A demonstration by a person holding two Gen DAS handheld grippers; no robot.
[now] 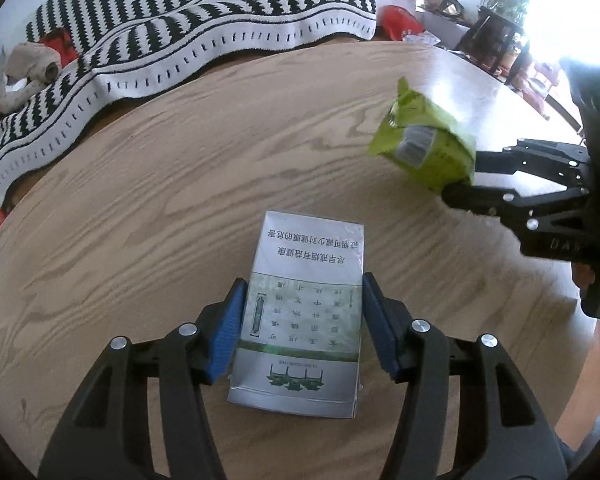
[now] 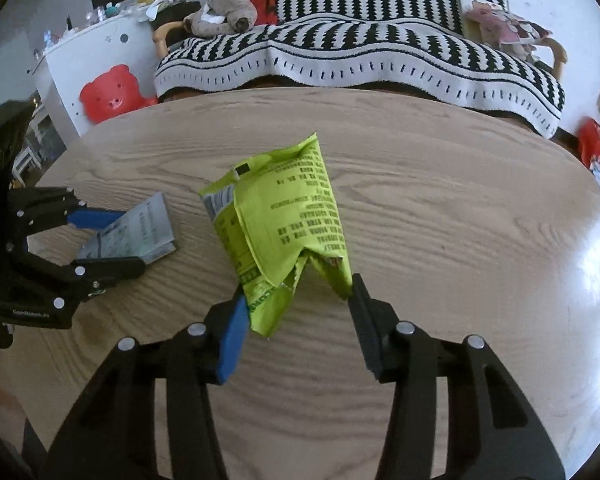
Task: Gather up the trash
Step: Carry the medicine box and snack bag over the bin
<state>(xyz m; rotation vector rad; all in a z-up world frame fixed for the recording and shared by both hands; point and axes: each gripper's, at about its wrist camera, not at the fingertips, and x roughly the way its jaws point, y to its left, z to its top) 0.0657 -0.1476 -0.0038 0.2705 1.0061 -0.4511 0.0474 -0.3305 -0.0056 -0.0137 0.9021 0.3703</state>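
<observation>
A flat grey pack [image 1: 304,316] sits low in the centre of the left wrist view, clamped across its width by the left gripper [image 1: 303,320], whose blue pads [image 1: 230,328] press its long edges. In the right wrist view the same pack [image 2: 140,232] appears at mid-left, tilted with its near end raised off the table [image 2: 460,220]. A crumpled green wrapper [image 2: 284,224] fills the centre of that view, pinched at its lower folds by the right gripper [image 2: 296,308]; from the left camera it hangs at the upper right [image 1: 424,144], clear of the wood. Both pieces of trash appear to be just lifted. To carry them well, the grip on the thin wrapper likely needs to stay firm, since only its lower corners are caught, and the pack should stay level to avoid slipping. A striped blanket [image 1: 180,40] drapes a seat across the top of the frame.
</observation>
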